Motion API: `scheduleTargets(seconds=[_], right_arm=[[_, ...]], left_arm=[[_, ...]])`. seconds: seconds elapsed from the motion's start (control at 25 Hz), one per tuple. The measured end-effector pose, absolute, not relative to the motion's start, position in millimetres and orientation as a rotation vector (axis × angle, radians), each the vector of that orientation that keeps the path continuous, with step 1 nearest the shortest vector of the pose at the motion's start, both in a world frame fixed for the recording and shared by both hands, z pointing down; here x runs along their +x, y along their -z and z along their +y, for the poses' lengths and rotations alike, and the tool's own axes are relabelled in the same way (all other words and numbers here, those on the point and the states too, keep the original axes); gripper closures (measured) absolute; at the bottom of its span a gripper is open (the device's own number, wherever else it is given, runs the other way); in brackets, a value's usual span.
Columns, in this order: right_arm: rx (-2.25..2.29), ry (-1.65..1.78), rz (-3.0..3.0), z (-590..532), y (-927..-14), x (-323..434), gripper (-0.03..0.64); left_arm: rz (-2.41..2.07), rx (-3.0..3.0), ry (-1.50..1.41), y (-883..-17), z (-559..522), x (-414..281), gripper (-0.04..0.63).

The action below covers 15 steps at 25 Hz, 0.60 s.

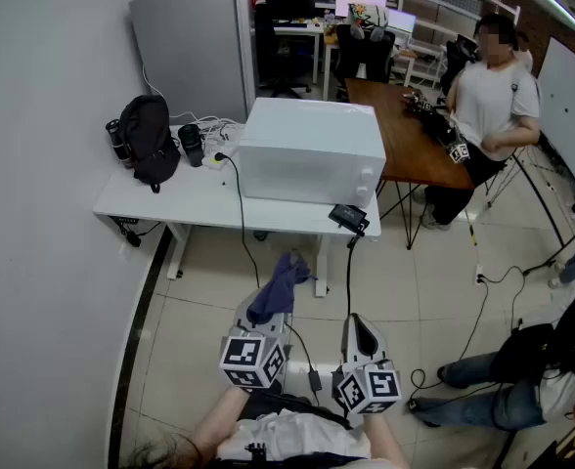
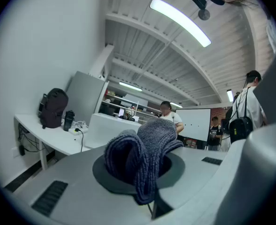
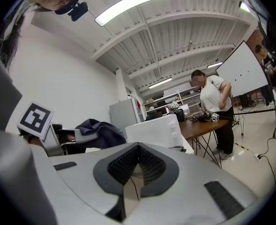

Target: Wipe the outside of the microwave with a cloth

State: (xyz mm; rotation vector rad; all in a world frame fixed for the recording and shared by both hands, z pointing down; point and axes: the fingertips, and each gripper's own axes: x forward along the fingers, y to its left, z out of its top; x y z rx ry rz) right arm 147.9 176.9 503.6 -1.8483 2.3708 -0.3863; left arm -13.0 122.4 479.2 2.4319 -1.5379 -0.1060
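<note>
Holding a dark blue-grey terry cloth [image 2: 145,158] bunched between its jaws, my left gripper [image 1: 271,311] pinches the fabric firmly, with loose folds spilling up over the tips; my right gripper [image 1: 359,325] has its jaws pressed together on nothing, and only floor and a thin cable show through the slit beneath the pads; both hang low in front of me over the tiled floor, well apart from the boxy white microwave [image 1: 312,152], which sits on the white rectangular table [image 1: 160,203] against the wall, its control side turned toward the right; I judge this to be the approach step, cloth in hand and no wiping begun; the next move calls for carrying the left gripper forward and up to the nearest face, then laying the cloth flat against it; I would steer clear of the small black box [image 1: 348,216] perched at the table's front edge.
</note>
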Motion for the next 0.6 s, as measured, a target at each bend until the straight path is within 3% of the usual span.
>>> scheduleTargets(seconds=[0.6], right_arm=[[-2.005, 0.368, 2.186, -21.3, -500.6, 150.1, 0.6]], left_arm=[[-1.065, 2.684, 0.199, -422.3, -117.5, 85.4, 0.543]])
